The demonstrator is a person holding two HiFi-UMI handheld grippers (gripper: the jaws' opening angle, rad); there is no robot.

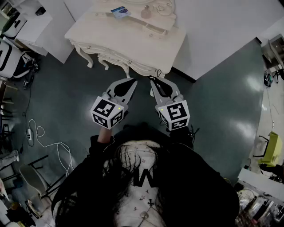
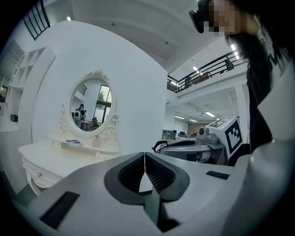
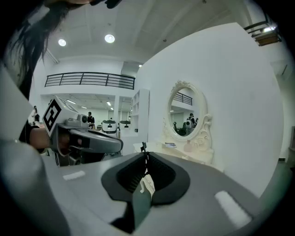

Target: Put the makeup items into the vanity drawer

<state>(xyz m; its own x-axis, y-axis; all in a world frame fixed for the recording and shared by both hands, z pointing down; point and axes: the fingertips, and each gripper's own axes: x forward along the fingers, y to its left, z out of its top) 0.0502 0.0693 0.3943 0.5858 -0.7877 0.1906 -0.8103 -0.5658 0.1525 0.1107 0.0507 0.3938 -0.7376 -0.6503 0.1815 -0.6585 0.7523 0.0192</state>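
Vanity (image 1: 111, 31) ahead | L hand-held gripper (image 1: 133, 80) closed | R hand-held gripper (image 1: 151, 80) closed

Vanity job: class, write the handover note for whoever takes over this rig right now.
Left gripper: shut, empty, in the air short of the vanity.
Right gripper: shut; a small dark bit shows at its tips, cannot tell what.
Things: blue-and-white packet and pinkish bottle sit on the vanity top by the mirror.
Done: nothing; both are out on top.
Left: step up, open a drawer, put both in.
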